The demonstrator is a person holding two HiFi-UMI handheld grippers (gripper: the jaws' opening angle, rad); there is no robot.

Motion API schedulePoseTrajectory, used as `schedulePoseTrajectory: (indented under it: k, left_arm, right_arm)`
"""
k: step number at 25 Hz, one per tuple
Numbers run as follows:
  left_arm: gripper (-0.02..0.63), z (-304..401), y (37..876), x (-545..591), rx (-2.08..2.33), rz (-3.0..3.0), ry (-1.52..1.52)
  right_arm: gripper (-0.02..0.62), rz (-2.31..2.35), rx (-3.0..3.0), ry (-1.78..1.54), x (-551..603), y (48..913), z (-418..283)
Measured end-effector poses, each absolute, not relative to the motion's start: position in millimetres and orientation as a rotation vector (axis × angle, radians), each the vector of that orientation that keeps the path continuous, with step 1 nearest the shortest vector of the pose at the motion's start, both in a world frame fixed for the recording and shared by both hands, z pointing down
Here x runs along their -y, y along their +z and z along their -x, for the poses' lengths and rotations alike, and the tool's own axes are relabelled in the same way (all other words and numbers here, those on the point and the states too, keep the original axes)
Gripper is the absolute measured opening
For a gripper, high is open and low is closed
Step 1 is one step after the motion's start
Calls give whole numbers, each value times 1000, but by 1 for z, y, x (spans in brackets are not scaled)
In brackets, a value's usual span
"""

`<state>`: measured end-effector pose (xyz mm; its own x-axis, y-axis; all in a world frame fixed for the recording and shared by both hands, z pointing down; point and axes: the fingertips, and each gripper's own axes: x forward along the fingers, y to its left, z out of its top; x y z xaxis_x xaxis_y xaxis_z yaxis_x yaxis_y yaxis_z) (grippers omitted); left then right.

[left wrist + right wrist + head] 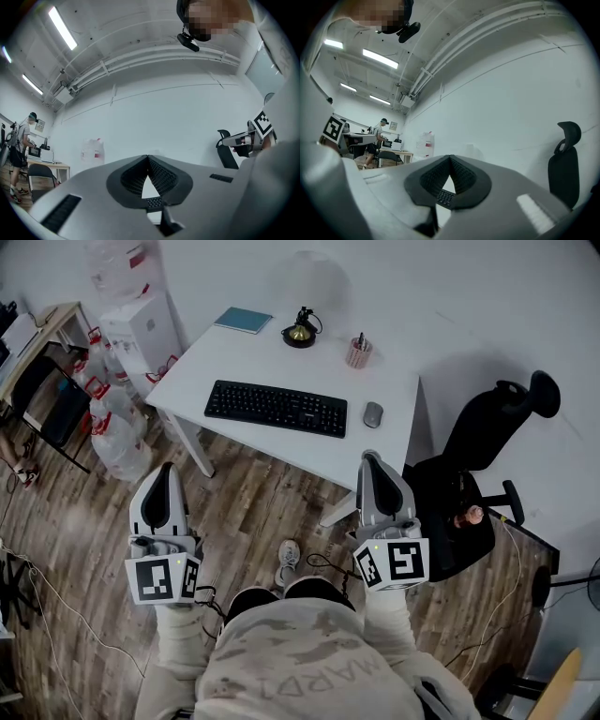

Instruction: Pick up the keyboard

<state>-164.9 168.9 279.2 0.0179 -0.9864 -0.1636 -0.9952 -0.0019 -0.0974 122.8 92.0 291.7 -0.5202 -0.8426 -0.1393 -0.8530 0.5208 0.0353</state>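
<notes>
The keyboard (276, 408) is lying flat on the white table (281, 457), lengthwise along its near side and apart from both grippers. A grey mouse (373, 414) is sitting just beside the keyboard's right end. Farther back, a pen cup (359, 352), a small black and gold desk ornament (301, 332) and a teal notebook (243, 320) are standing well clear of the keys. The left gripper (167, 470) is hovering over the wooden floor (253, 512), short of the table's near left leg (192, 446), with its jaws clenched tip to tip on nothing. The right gripper (370, 460) is reaching to the table's near right edge, below the mouse, with its jaws likewise pressed together and empty. A black office chair (478, 474) is crowding the table's right side, just beside the right gripper. Large water bottles (112, 423) are clustering on the floor at the table's left. Another person (377, 140) is standing at a distant desk.
</notes>
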Motion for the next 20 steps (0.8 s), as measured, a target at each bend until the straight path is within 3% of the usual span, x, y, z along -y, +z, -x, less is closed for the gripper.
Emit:
schedulePoseTrajectory:
  k: [20]
  left_arm:
    - [6,174,270,-20,-2109,2057,77]
  right_arm:
    - [11,1416,-2666,135,69,290,-110]
